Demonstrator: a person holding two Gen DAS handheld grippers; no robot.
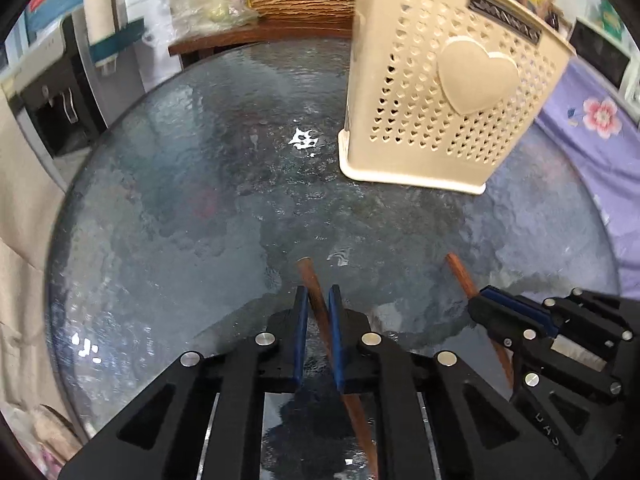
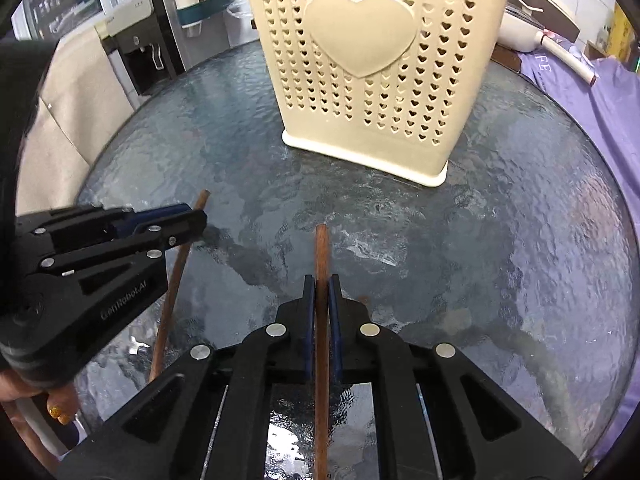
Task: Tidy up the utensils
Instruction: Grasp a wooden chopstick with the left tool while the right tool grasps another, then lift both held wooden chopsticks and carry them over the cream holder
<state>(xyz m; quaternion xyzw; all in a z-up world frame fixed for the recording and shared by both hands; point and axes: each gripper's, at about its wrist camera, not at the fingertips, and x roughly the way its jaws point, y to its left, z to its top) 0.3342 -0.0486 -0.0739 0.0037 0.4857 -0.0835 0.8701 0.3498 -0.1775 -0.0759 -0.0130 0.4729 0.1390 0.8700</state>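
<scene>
Both grippers, left [image 1: 318, 300] and right [image 2: 322, 288], have jaws pinched on a chopstick each [image 1: 316, 288] [image 2: 322, 256], over the near table [image 1: 180, 200], so probably best to tip them upright before dropping into the far holder [image 2: 372, 60].

Round glass table [image 1: 180, 200] [image 2: 520, 260], one basket standing on it.
Top: dark, rippled, textured glass with bright glare spots. Basket [image 1: 440, 100] [image 2: 372, 68]: cream plastic, walls pierced with small hearts, one large raised heart on the facing side, a dark label strip near the rim; stands upright on its flared base toward the far side of the table. Nearer than the basket the glass is bare. Purple floral cloth [image 1: 592, 120] lies beyond the table edge, right of the basket.
</scene>
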